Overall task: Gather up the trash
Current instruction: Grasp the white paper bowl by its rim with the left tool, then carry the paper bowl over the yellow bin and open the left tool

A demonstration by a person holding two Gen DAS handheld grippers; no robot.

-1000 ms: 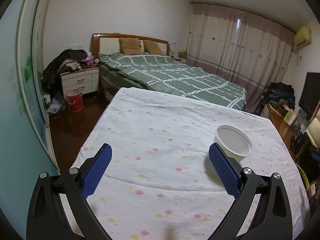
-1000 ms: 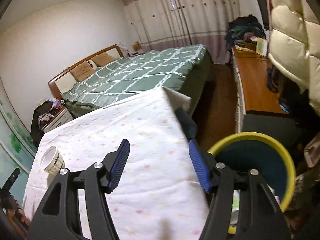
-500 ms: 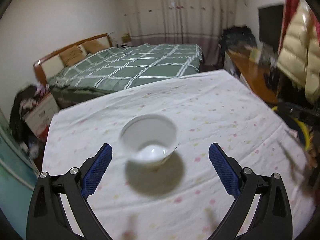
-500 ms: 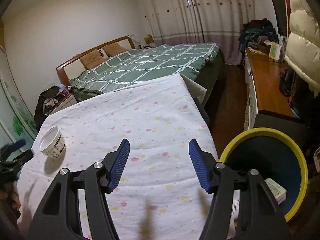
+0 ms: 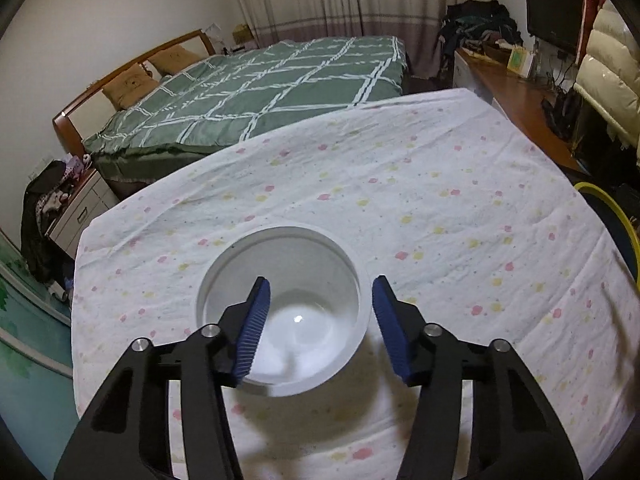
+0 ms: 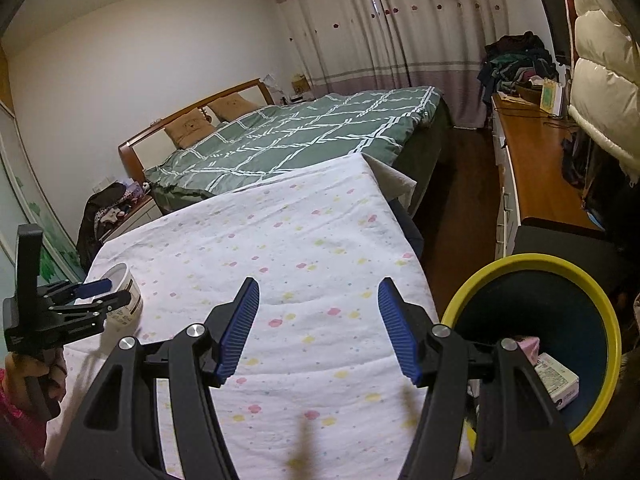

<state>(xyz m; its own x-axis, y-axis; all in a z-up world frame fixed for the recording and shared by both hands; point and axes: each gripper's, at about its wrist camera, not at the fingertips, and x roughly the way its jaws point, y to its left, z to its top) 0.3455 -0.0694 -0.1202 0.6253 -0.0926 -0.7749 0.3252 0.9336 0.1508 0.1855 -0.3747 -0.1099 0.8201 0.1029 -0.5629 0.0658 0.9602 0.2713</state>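
A white disposable paper bowl (image 5: pixel 304 248) stands upright and empty on the flowered tablecloth (image 5: pixel 440 200). My left gripper (image 5: pixel 320 280) points down over it and its jaws are closing. One finger reaches inside the bowl and the other sits just outside its right wall, with a small gap still showing. In the right wrist view the bowl (image 6: pixel 130 300) is at the table's left edge, with the left gripper (image 6: pixel 96 292) straddling its rim. My right gripper (image 6: pixel 318 280) hovers open over the cloth, holding nothing.
A yellow-rimmed dark blue bin (image 6: pixel 532 264) stands on the floor at the table's right, with a carton and pink scrap inside; its rim (image 5: pixel 612 208) also shows in the left view. A green checked bed (image 6: pixel 304 136) lies beyond the table. A wooden desk (image 6: pixel 536 168) runs along the right.
My left gripper has swung round and come down onto the bowl, and its jaws have narrowed over the rim. The right gripper has stayed put.
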